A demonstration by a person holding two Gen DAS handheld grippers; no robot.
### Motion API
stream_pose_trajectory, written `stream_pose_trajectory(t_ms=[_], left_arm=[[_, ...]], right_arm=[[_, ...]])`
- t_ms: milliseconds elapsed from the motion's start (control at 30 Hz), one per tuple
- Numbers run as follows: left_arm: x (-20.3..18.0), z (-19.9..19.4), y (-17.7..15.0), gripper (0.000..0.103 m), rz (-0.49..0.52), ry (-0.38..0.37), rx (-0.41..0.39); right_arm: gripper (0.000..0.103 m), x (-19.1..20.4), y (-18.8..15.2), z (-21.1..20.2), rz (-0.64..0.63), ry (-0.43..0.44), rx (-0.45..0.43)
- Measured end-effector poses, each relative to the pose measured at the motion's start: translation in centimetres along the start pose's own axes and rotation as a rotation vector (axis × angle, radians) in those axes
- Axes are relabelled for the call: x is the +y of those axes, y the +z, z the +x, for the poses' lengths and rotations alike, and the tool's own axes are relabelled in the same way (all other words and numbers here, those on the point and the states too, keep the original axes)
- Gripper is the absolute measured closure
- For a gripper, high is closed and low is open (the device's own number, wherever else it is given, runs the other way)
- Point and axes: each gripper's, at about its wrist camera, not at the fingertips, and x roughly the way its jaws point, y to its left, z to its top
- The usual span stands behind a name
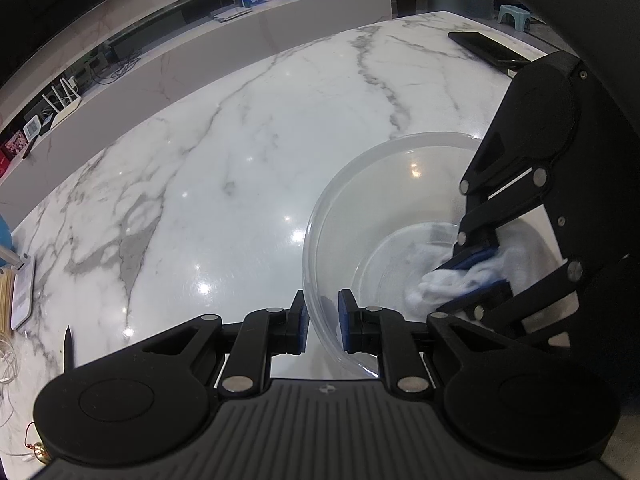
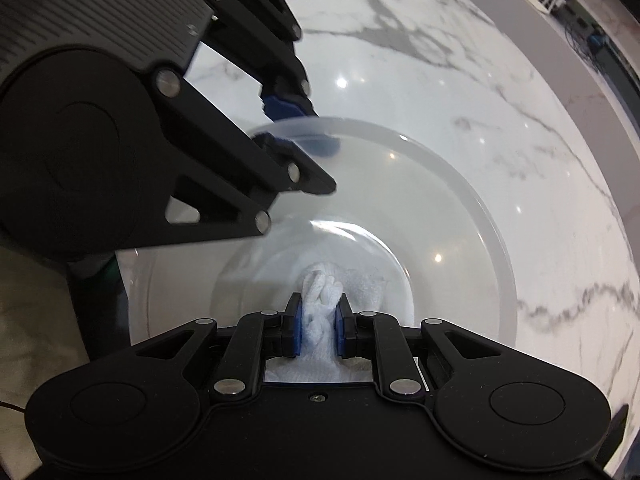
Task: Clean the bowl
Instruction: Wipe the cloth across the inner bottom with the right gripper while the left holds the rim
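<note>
A clear plastic bowl (image 1: 352,200) (image 2: 472,216) stands on the white marble table (image 1: 224,184). My left gripper (image 1: 323,322) (image 2: 294,130) is shut on the bowl's near wall, one blue pad inside and one outside the rim. My right gripper (image 2: 318,326) (image 1: 476,270) reaches down into the bowl and is shut on a crumpled white cloth (image 2: 324,292) (image 1: 444,284). The cloth rests against the bowl's bottom.
A black phone (image 1: 486,46) lies at the table's far right edge. A pen (image 1: 68,346) and a white tablet-like object (image 1: 22,296) lie at the left. A low white cabinet (image 1: 160,68) with a router and clutter runs beyond the table.
</note>
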Motion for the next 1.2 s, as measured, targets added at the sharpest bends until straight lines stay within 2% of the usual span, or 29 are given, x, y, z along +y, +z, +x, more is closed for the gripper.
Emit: stream_pose_trajectory(t_ms=[233,467,833,1200], left_arm=[[-0.1,0.0,0.0,0.089,0.001,0.001,0.001],[-0.2,0.0,0.1,0.088,0.006,0.003,0.004],[-0.3,0.1,0.1,0.088,0.002,0.001,0.004],[-0.3,0.1,0.1,0.088,0.004,0.003,0.004]], right_arm=[[0.089,-0.5,-0.5,0.1,0.016,-0.058,0.040],[0.090,-0.9,-0.5,0.5,0.025,-0.121,0.040],[0.090,-1.5,0.0,1.6,0.002,-0.220,-0.038],[0.090,-0.5,0.6,2.0,-0.070,-0.258,-0.090]])
